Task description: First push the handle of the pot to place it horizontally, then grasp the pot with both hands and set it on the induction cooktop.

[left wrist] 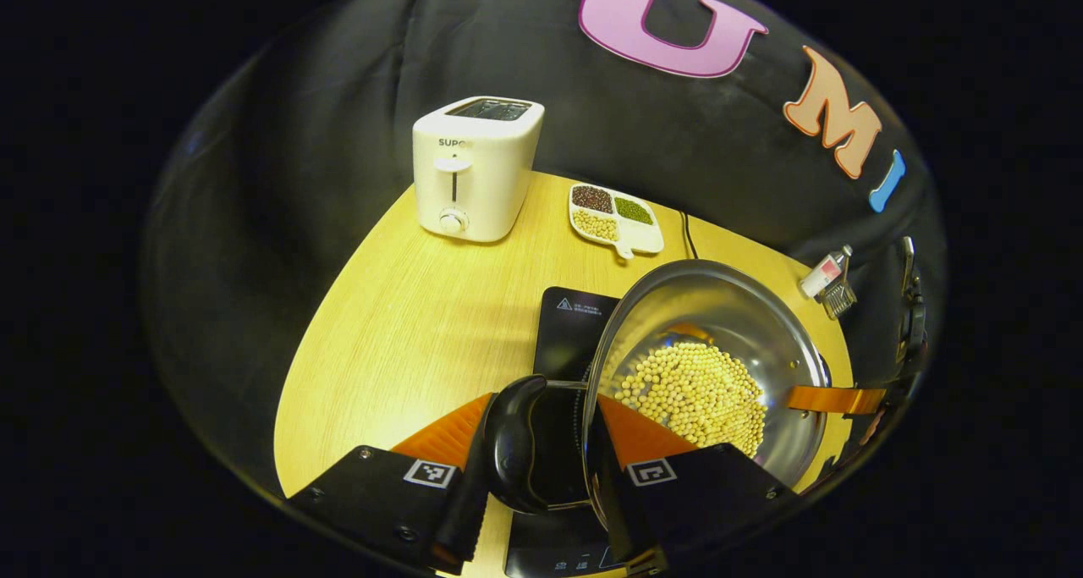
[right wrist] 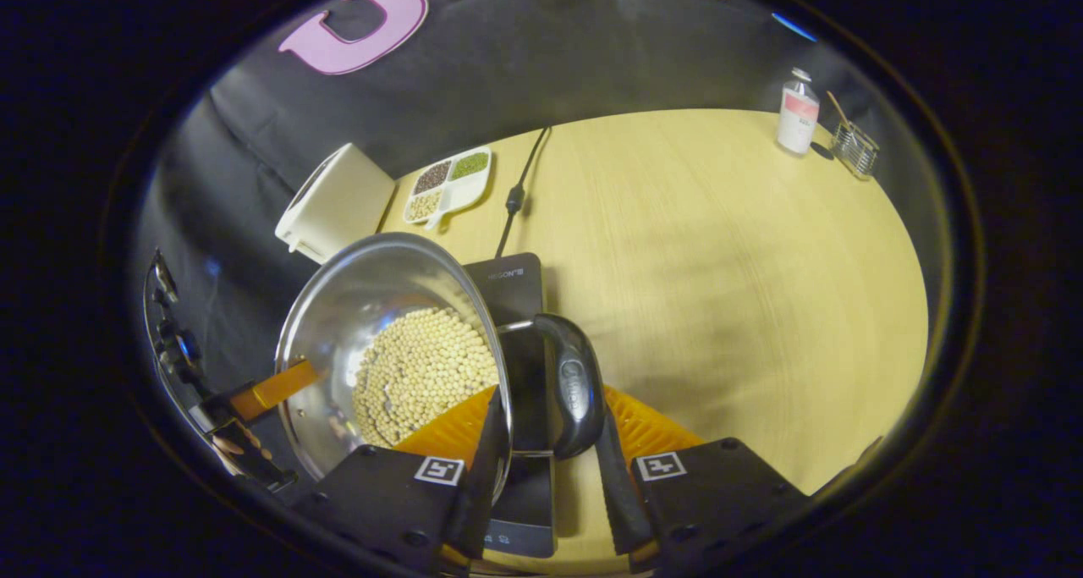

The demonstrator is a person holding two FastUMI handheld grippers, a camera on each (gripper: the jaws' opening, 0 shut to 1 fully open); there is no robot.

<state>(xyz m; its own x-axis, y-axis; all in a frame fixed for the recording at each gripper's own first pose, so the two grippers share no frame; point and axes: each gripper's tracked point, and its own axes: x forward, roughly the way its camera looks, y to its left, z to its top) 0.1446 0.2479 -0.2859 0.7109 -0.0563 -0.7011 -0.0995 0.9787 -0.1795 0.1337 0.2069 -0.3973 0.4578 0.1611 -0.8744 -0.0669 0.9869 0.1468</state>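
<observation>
Above a round wooden table, a steel pot filled with pale beans was held between two hand-held grippers, one at each side handle. Seen from the left gripper view, the left gripper had its two fingers on either side of the pot's dark loop handle, the handle lying in the gap and the fingers pressed against it, while the pot's rim stood just past the inner finger. From the right gripper view, the right gripper likewise pinched the opposite handle, one finger against the pot wall, the other outside the loop. Each view also caught the far gripper across the bowl, reaching in at the rim.

The pot sat tilted in both views, directly over the black induction cooktop, whose glass showed beneath the handles and beyond the rim; whether the base touched the glass could not be told.

Farther back on the table stood a white toaster, a divided dish of grains just beside it, a power cord running toward the wall, and a small bottle next to a little glass jar near the far edge.
</observation>
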